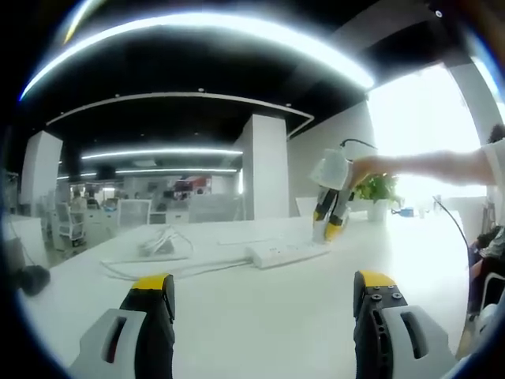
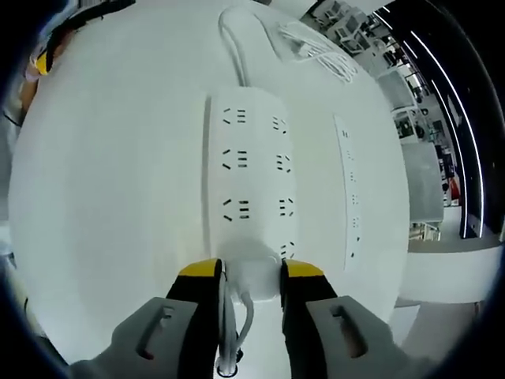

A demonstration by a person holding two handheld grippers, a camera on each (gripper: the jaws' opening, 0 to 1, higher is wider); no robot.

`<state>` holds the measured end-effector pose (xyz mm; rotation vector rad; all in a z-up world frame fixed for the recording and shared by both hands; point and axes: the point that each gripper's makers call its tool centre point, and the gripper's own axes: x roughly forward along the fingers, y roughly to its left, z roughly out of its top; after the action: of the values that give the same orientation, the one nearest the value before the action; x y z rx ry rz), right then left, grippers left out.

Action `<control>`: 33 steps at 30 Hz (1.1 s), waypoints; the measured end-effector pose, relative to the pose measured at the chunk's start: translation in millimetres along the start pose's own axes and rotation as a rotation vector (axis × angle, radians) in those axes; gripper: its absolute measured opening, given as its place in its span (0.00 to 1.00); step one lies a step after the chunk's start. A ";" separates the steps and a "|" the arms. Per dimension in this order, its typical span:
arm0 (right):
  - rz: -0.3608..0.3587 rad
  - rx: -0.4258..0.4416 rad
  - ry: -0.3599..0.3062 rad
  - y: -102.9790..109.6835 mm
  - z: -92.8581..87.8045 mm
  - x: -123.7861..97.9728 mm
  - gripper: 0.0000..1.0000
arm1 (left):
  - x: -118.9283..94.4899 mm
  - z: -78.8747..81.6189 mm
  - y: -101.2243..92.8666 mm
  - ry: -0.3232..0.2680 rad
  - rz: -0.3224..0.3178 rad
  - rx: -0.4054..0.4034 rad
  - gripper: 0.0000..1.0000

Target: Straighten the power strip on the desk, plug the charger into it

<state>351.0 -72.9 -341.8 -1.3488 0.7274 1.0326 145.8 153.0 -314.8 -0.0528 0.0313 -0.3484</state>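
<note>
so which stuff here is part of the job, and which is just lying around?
Job:
- power strip
- charger, held over the strip's near end by the right gripper
- left gripper, open, holding nothing

Lying about:
- loose white cable bundle beyond the strip
- potted plant at the desk's far edge

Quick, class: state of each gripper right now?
Left gripper: open, holding nothing, above the desk.
Right gripper: shut on the charger, at the power strip.
</note>
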 end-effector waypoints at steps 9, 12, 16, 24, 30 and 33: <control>0.024 0.013 -0.079 9.0 -2.2 2.0 0.42 | -0.4 3.2 0.1 -0.005 -0.001 0.006 0.97; 0.017 0.010 -0.081 10.0 -7.1 5.0 0.49 | 0.1 3.9 -1.8 -0.007 -0.006 0.006 0.97; 0.014 0.026 -0.121 11.0 -4.8 3.6 0.60 | 1.0 4.8 -5.8 -0.009 -0.013 0.007 0.97; 0.006 0.025 -0.173 10.8 3.3 -0.5 0.77 | 0.7 5.0 -10.3 -0.010 -0.022 0.007 0.97; -0.001 0.022 -0.204 11.4 11.8 -1.9 0.88 | -1.5 5.1 -9.6 -0.009 -0.020 0.008 0.97; -0.001 0.021 -0.212 12.1 14.1 -1.2 0.93 | -1.9 3.9 -7.8 -0.004 -0.017 0.006 0.97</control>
<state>337.6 -60.1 -344.1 -1.1995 0.5770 1.1439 141.5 146.6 -310.5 -0.0475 0.0255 -0.3656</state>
